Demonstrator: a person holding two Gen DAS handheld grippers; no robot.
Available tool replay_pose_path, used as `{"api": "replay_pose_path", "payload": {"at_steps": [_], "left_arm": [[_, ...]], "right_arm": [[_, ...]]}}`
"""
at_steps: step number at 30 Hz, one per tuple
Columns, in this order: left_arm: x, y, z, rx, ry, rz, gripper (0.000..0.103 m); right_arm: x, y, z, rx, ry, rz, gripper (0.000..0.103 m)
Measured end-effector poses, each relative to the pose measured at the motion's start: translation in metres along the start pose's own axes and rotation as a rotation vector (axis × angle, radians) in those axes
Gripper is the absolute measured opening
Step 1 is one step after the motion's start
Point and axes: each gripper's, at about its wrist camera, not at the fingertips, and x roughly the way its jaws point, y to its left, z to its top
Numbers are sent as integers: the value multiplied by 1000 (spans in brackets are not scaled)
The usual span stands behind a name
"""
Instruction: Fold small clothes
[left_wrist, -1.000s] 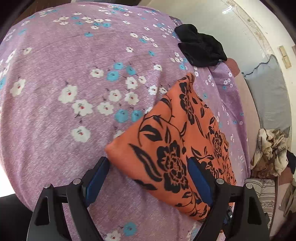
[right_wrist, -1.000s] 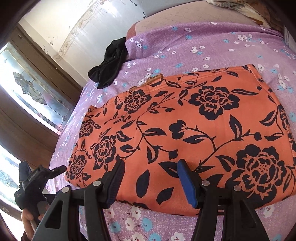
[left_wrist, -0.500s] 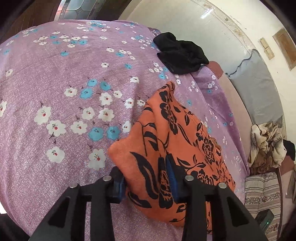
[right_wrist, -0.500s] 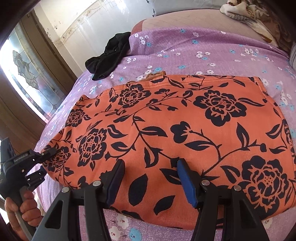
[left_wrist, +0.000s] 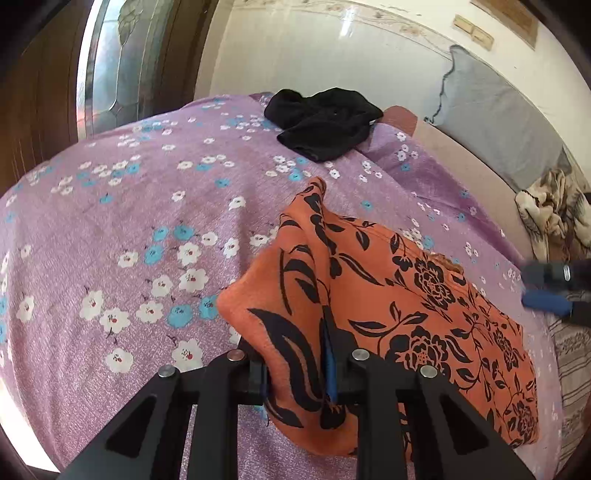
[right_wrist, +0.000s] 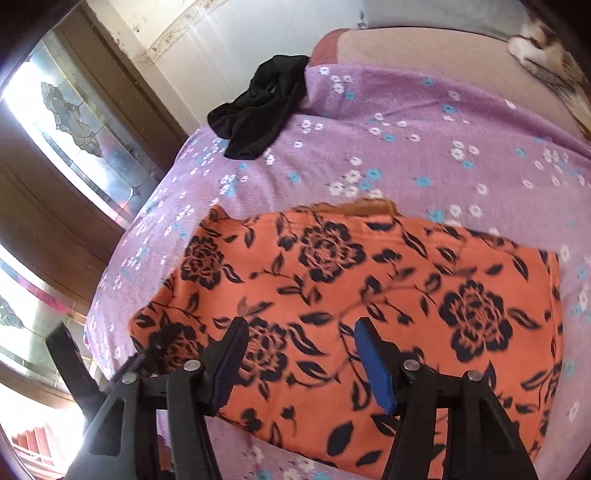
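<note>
An orange garment with black flowers (left_wrist: 406, 288) lies folded flat on the purple flowered bedsheet (left_wrist: 129, 206). My left gripper (left_wrist: 295, 354) has the garment's near left corner bunched between its jaws. The jaws are closing and the pads press on the fabric, which is lifted a little off the sheet. From the right wrist view the garment (right_wrist: 369, 266) spreads out below my right gripper (right_wrist: 299, 354), which hovers open above its near edge with nothing between the pads. The right gripper (left_wrist: 554, 291) shows blurred at the right edge of the left wrist view.
A crumpled black garment (left_wrist: 325, 122) lies at the far edge of the bed near the wall. A grey pillow (left_wrist: 498, 125) and a crumpled beige patterned cloth (left_wrist: 550, 214) sit far right. A wooden door with patterned glass (left_wrist: 122, 66) stands at the left.
My left gripper's jaws went from wide apart to pinching the garment's corner, and the corner rose and bunched. My right gripper lifted away from the garment's near edge, still open.
</note>
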Motion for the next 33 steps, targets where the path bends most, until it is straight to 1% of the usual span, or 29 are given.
{"api": "replay_pose_path", "payload": {"at_steps": [3,5,7,9,11,14,16,17,19,21,23,24,25,28,30,33], "left_arm": [[-9,-15,-1,82,-41,-1,22],[-14,-25,-4,139,-62,-5,21],[-19,-37,-7,202,-84,-10,20],[-24,-47,-12,261,-104,-18,20],[-28,-54,-14,293,-114,-27,20],[-32,-61,-17,326,-123,-37,19],[-33,-64,-18,345,-126,-38,19],[-33,-65,-19,352,-126,-40,19],[-34,-65,-20,358,-125,-42,19],[-34,-65,-20,364,-125,-41,19],[-37,-69,-23,377,-132,-44,19],[-38,-70,-25,386,-137,-46,19],[-39,-73,-26,395,-140,-54,19],[-45,-85,-34,440,-157,-76,18],[-46,-93,-40,471,-164,-96,18],[-51,-106,-51,525,-180,-127,18]], "right_arm": [[16,43,42,-60,81,48,66],[28,74,62,-121,128,49,67],[43,101,78,-177,169,30,68],[60,119,87,-228,220,-11,69],[81,132,91,-261,269,-62,69],[113,139,91,-303,345,-188,69],[130,138,87,-304,399,-235,69],[135,136,87,-306,412,-250,69],[138,135,87,-311,410,-270,69],[138,132,89,-304,387,-281,69],[137,126,91,-292,377,-277,66],[137,122,91,-290,373,-278,55],[136,118,90,-291,373,-280,40],[126,104,85,-297,332,-258,22],[115,93,80,-297,286,-242,18],[91,65,74,-237,219,-199,16]]}}
